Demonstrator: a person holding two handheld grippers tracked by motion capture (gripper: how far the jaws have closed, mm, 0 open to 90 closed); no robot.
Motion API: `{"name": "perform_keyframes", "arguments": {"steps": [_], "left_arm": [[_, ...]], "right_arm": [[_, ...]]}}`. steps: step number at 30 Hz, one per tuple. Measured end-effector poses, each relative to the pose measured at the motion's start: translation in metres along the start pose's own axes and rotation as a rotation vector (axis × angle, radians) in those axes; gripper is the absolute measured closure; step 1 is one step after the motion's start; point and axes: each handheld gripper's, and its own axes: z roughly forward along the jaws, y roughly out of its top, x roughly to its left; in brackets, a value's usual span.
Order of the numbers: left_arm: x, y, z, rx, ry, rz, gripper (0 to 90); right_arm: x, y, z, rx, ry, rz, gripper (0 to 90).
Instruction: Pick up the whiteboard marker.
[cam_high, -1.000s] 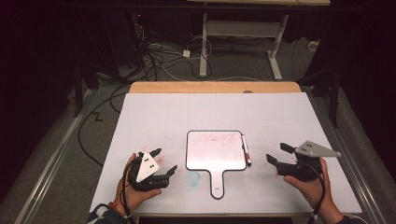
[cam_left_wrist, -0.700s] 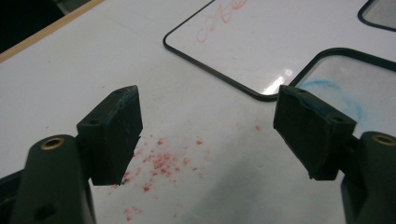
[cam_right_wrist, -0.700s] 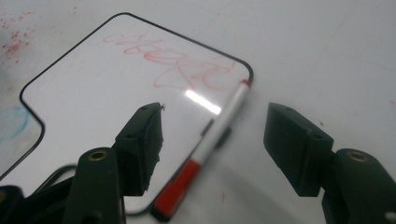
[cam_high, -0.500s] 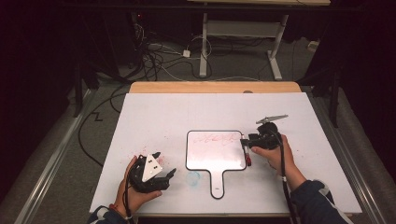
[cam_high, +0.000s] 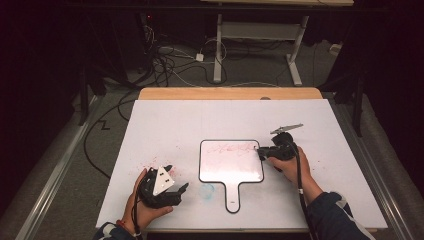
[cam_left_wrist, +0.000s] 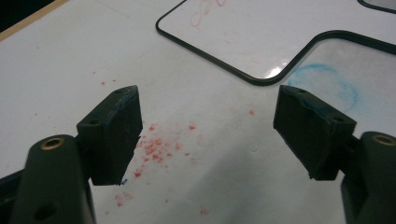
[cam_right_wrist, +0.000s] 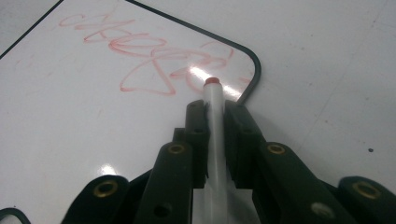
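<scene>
White and slim, the marker (cam_right_wrist: 215, 135) lies clamped between the jaws of the right gripper (cam_right_wrist: 215, 109), which have just been closing on it. Its long axis runs straight along the jaws, and its red end (cam_right_wrist: 212, 81) sticks out past them, pointing toward the red scribble (cam_right_wrist: 149, 58) on the small whiteboard (cam_right_wrist: 70, 121). In the right gripper view that end sits over the board's rounded, dark-rimmed corner; whether it touches the surface cannot be told. From the high view the right gripper (cam_high: 262, 152) is at the board's right edge, near its upper corner, pointing left across the whiteboard (cam_high: 231, 167), so the marker lies roughly level and crosswise to the board's handle (cam_high: 233, 197), which points toward the person.

On the other side, the left gripper (cam_high: 176, 181) rests low on the white tabletop (cam_high: 170, 125), well left of the handle, its jaws spread wide with nothing between them. In the left gripper view red specks (cam_left_wrist: 154, 149) dot the tabletop between the jaws, and a faint blue ring (cam_left_wrist: 324, 86) shows near the board's dark rim (cam_left_wrist: 261, 80).
</scene>
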Motion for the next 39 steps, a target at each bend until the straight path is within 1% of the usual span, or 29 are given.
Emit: {"name": "perform_keyframes", "arguments": {"steps": [3,5,6,7,8,9,10,11,14,15,16,17,19,20,21,22,23,24,25,26,27,28,29,31,32,33,34,36,39], "left_arm": [[0.001,0.001,0.001,-0.007,-0.015,-0.014,22.7],[0.001,0.004,0.003,-0.022,-0.04,-0.036,22.7],[0.001,0.006,0.004,-0.033,-0.051,-0.045,22.7],[0.002,0.016,0.008,-0.068,-0.095,-0.087,22.7],[0.002,0.016,0.008,-0.068,-0.095,-0.087,22.5],[0.001,0.022,0.01,-0.089,-0.115,-0.097,22.5],[-0.001,0.036,0.015,-0.127,-0.155,-0.124,22.5],[-0.004,0.044,0.019,-0.151,-0.179,-0.137,22.4],[-0.015,0.069,0.033,-0.198,-0.256,-0.151,22.4],[-0.015,0.069,0.033,-0.198,-0.256,-0.151,22.5],[-0.025,0.086,0.045,-0.209,-0.296,-0.167,22.5],[-0.025,0.086,0.045,-0.209,-0.296,-0.167,22.7],[-0.037,0.102,0.06,-0.214,-0.327,-0.17,23.1],[-0.042,0.108,0.066,-0.219,-0.337,-0.176,25.2],[-0.045,0.111,0.071,-0.226,-0.354,-0.187,25.6],[-0.052,0.118,0.081,-0.239,-0.394,-0.209,27.2],[-0.052,0.118,0.081,-0.239,-0.394,-0.209,29.6],[-0.055,0.121,0.084,-0.248,-0.396,-0.213,33.2],[-0.058,0.124,0.088,-0.255,-0.417,-0.217,33.2],[-0.062,0.127,0.092,-0.268,-0.42,-0.214,38.7],[-0.062,0.127,0.092,-0.268,-0.42,-0.214,41.9],[-0.062,0.129,0.095,-0.285,-0.447,-0.245,45.0],[-0.061,0.13,0.096,-0.291,-0.467,-0.258,45.2],[-0.062,0.131,0.096,-0.295,-0.454,-0.258,45.8],[-0.061,0.132,0.095,-0.309,-0.453,-0.256,54.6],[-0.06,0.133,0.094,-0.311,-0.455,-0.257,54.6],[-0.06,0.135,0.095,-0.301,-0.449,-0.239,56.1],[-0.061,0.135,0.095,-0.305,-0.451,-0.233,58.8],[-0.063,0.136,0.095,-0.297,-0.443,-0.226,60.0]], "right_arm": [[0.002,0.001,-0.002,-0.002,-0.009,-0.02,81.1],[0.009,0.004,-0.01,-0.045,-0.001,-0.047,81.1],[0.009,0.004,-0.01,-0.045,-0.001,-0.047,81.1],[0.016,0.006,-0.019,-0.093,0.018,-0.062,81.1],[0.02,0.008,-0.024,-0.118,0.032,-0.072,81.0],[0.02,0.008,-0.024,-0.118,0.032,-0.072,81.0],[0.03,0.011,-0.034,-0.171,0.052,-0.098,81.1],[0.034,0.011,-0.038,-0.198,0.065,-0.111,81.0],[0.049,0.011,-0.044,-0.258,0.092,-0.14,81.1],[0.049,0.011,-0.044,-0.258,0.092,-0.14,81.1],[0.059,0.01,-0.046,-0.301,0.106,-0.149,81.1],[0.062,0.009,-0.046,-0.316,0.115,-0.15,81.1],[0.066,0.008,-0.047,-0.329,0.131,-0.154,81.1],[0.074,0.005,-0.049,-0.363,0.132,-0.161,81.1],[0.074,0.005,-0.049,-0.363,0.132,-0.161,81.1],[0.077,0.003,-0.05,-0.389,0.132,-0.159,81.1],[0.077,0.003,-0.05,-0.389,0.132,-0.159,81.1],[0.079,0.0,-0.053,-0.431,0.142,-0.145,81.1],[0.079,0.0,-0.053,-0.431,0.142,-0.145,81.1],[0.08,-0.003,-0.054,-0.467,0.139,-0.142,81.1],[0.08,-0.003,-0.054,-0.467,0.139,-0.142,81.1],[0.081,-0.005,-0.056,-0.487,0.133,-0.142,81.0],[0.081,-0.006,-0.058,-0.5,0.136,-0.139,81.1],[0.082,-0.007,-0.059,-0.513,0.13,-0.142,81.1],[0.083,-0.01,-0.06,-0.522,0.112,-0.15,81.0],[0.083,-0.01,-0.06,-0.522,0.112,-0.15,81.0],[0.083,-0.011,-0.061,-0.534,0.108,-0.153,81.0],[0.083,-0.012,-0.062,-0.539,0.114,-0.145,81.0],[0.086,-0.013,-0.062,-0.541,0.108,-0.155,81.1]]}}
